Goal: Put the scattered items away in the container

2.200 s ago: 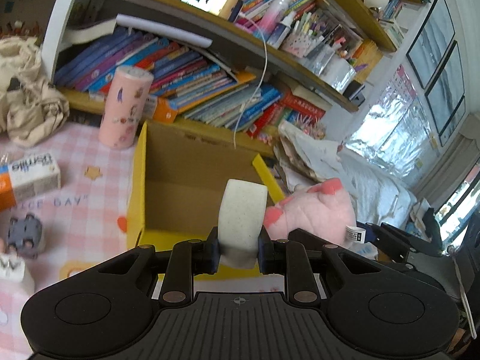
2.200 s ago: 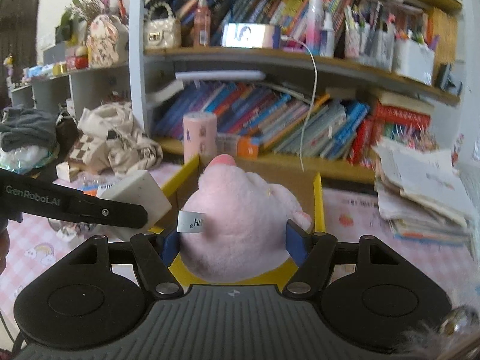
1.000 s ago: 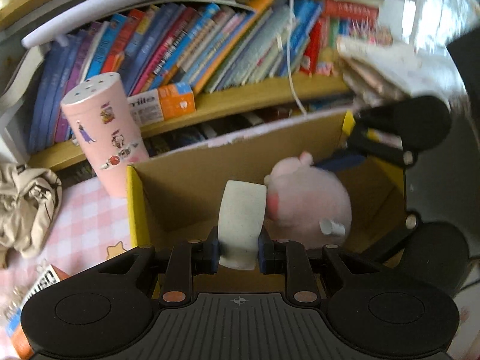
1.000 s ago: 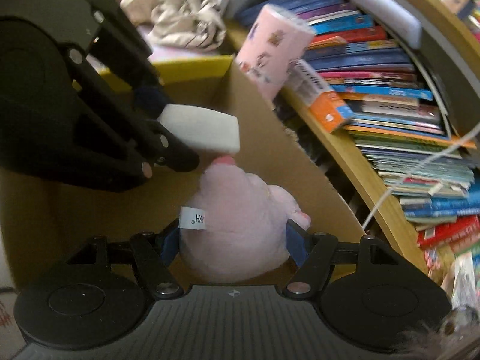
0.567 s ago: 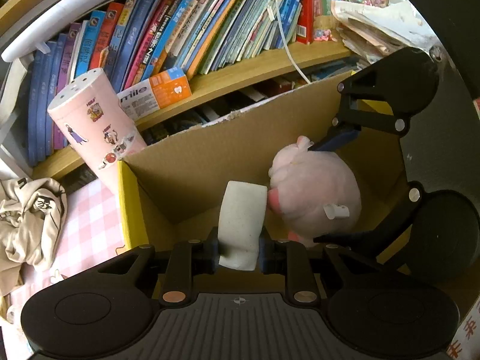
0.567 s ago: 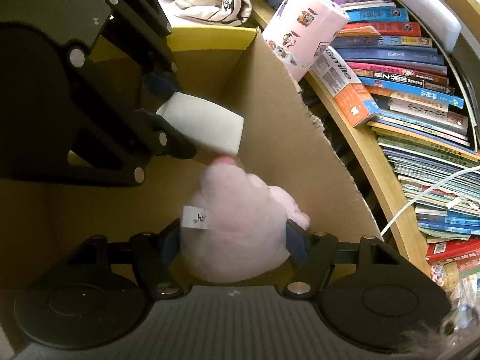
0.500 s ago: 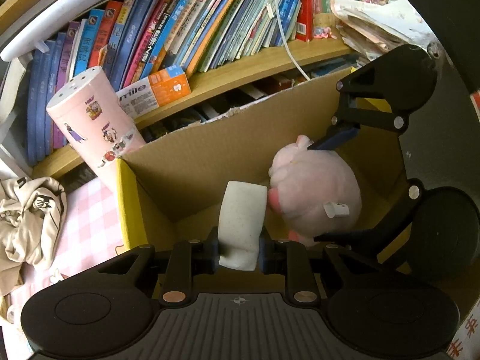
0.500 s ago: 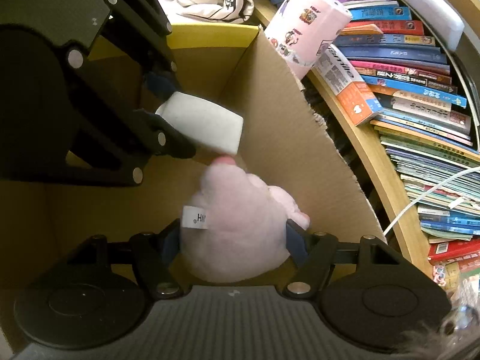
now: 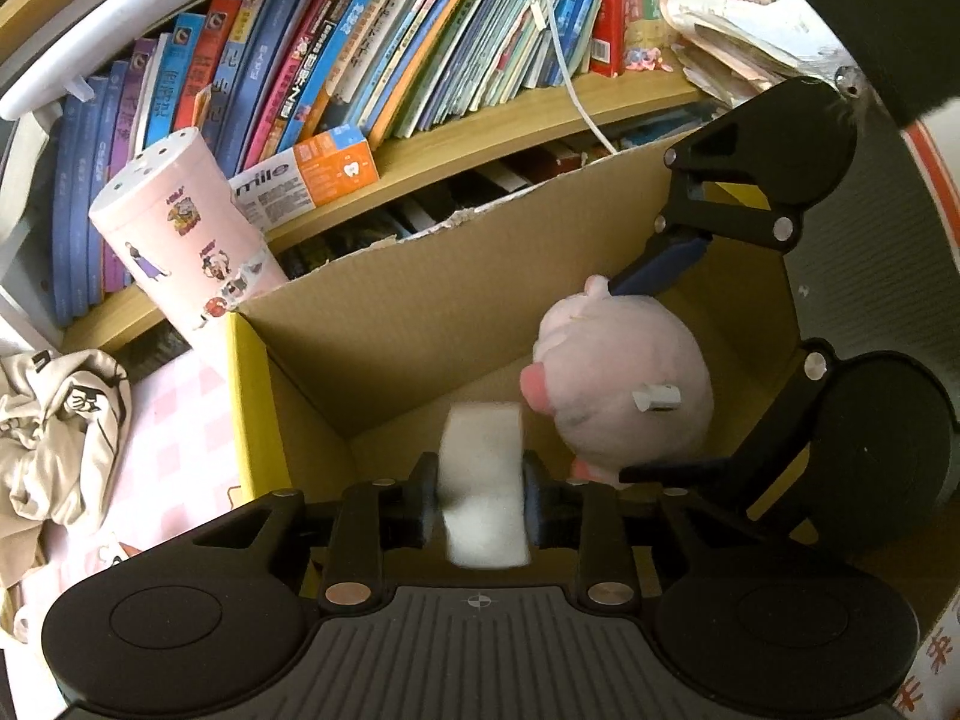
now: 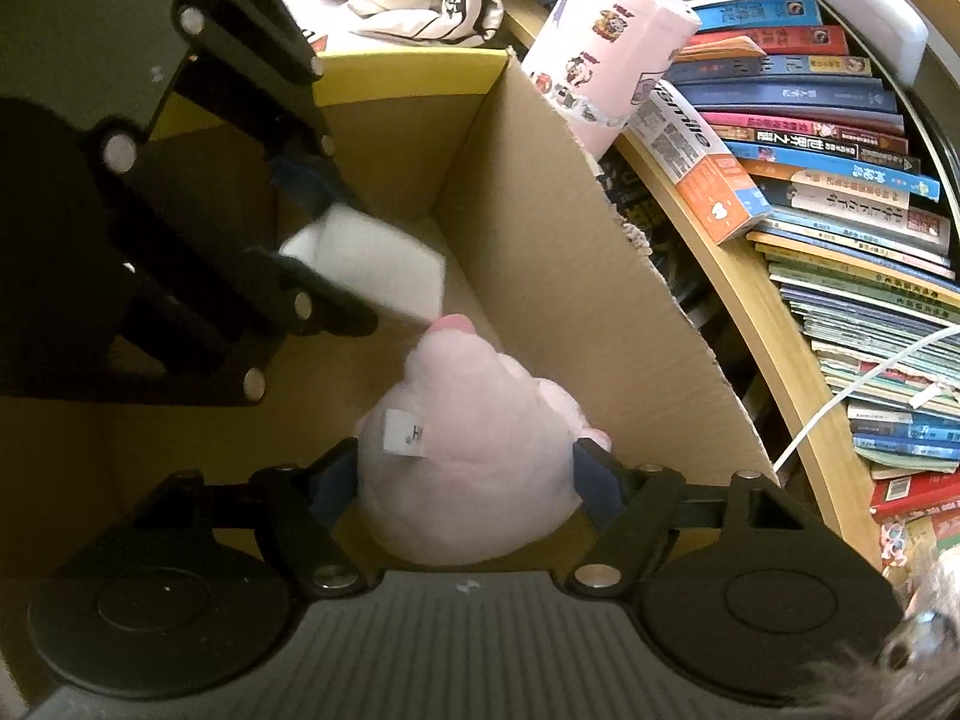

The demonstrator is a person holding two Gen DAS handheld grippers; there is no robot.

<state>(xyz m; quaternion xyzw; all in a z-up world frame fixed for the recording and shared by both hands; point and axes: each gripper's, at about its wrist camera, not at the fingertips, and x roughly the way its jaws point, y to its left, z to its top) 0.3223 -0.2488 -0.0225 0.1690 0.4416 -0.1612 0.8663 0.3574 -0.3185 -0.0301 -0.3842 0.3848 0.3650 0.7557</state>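
Right hand-held gripper [image 10: 465, 483] jaws opening, flanking plush pig [image 10: 474, 468].

A wooden bookshelf [image 9: 492, 120] runs from 9 to 2 o'clock in the left wrist view, packed with leaning books [image 9: 360, 48]. A white cable [image 9: 576, 96] hangs at 1 o'clock. Pink checked cloth [image 9: 162, 420] covers the surface at 8 o'clock. Daylight falls from 2 o'clock.

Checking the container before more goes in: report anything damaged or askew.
The cardboard box's back wall has a ragged, torn top edge. A pink cylinder leans tilted against the box's corner and the bookshelf. Nothing spilled.
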